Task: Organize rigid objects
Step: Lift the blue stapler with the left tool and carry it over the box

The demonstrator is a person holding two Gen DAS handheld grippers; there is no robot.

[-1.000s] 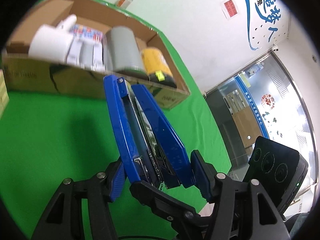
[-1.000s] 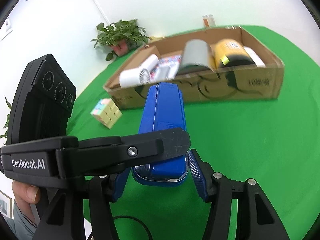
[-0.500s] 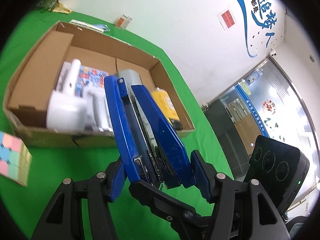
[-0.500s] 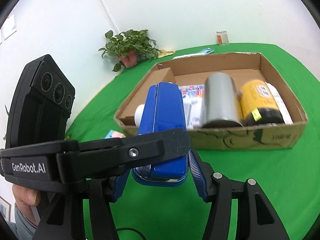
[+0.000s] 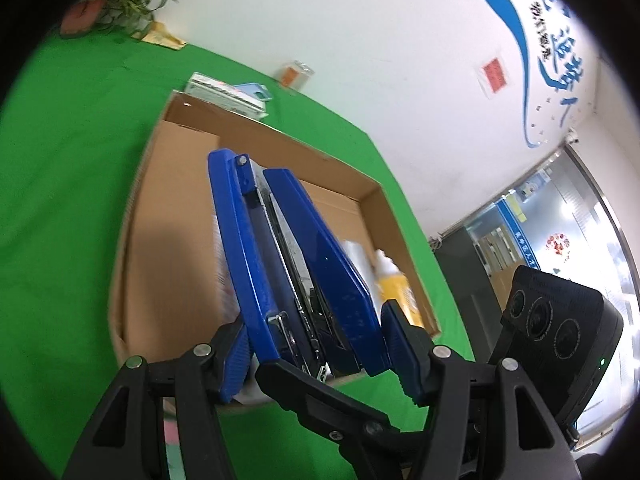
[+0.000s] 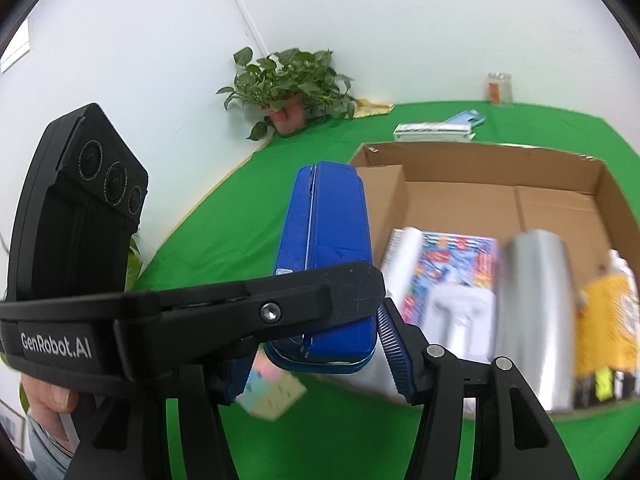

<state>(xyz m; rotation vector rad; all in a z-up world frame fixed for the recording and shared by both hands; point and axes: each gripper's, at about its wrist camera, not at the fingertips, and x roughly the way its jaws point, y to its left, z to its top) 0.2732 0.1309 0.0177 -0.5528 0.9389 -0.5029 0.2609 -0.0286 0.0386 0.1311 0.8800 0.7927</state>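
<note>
Above a green table (image 6: pixel 248 216) beside a white wall (image 6: pixel 360 20), both grippers, left (image 5: pixel 312 354) and right (image 6: pixel 320 344), clamp one blue stapler (image 6: pixel 326 248) over a cardboard box (image 6: pixel 460 204).

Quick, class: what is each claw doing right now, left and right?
Left claw: closed on the blue plastic stapler.
Right claw: closed on the same stapler, from another side.

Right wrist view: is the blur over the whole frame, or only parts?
Right wrist view: only parts; the box contents, the silver can and yellow bottle, are smeared, while the stapler and gripper stay sharp. Left wrist view: likewise, the bottle smears, the stapler is crisp.
</note>
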